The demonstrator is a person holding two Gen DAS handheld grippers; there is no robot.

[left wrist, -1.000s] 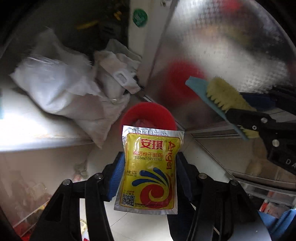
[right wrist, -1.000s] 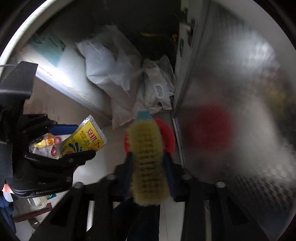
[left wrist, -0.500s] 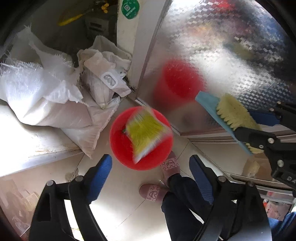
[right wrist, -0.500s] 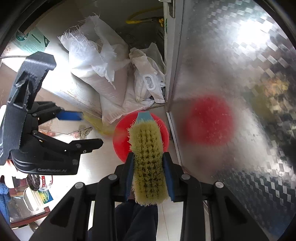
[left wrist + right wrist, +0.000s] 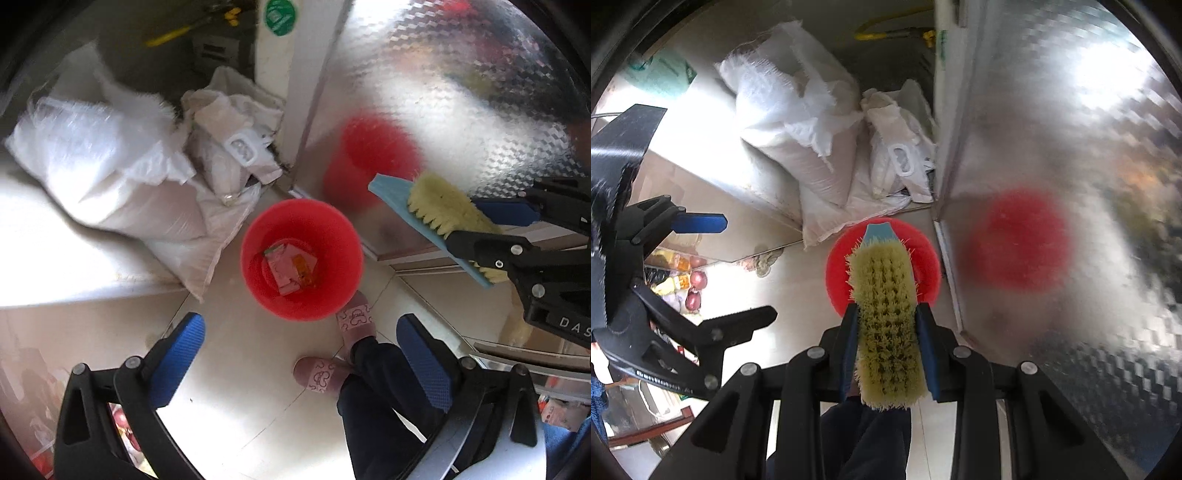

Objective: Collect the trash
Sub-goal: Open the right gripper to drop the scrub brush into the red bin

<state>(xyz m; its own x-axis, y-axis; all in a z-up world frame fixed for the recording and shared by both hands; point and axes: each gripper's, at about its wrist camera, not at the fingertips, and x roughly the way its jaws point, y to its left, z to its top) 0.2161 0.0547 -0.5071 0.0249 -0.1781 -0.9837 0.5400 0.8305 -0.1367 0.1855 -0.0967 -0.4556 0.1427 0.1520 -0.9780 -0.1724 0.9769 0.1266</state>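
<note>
A red bucket (image 5: pixel 343 236) stands on the pale floor, with a packet (image 5: pixel 288 266) lying inside it. It also shows in the right wrist view (image 5: pixel 927 258), partly behind the brush. My left gripper (image 5: pixel 301 354) hangs above the bucket, open and empty; it also shows in the right wrist view (image 5: pixel 735 269). My right gripper (image 5: pixel 886 317) is shut on a scrubbing brush (image 5: pixel 886 314) with yellow bristles and a blue back, held over the bucket. The brush also shows at the right of the left wrist view (image 5: pixel 439 214).
White sacks (image 5: pixel 122 184) and a crumpled white bag (image 5: pixel 236 147) lie left of the bucket against a ledge. A shiny metal door (image 5: pixel 461 92) rises at the right and mirrors the bucket. The person's slippered feet (image 5: pixel 321 373) stand just in front of the bucket.
My left gripper opened and let go of the yellow yeast packet, which fell into the red bucket. The right gripper kept its hold on the brush.
</note>
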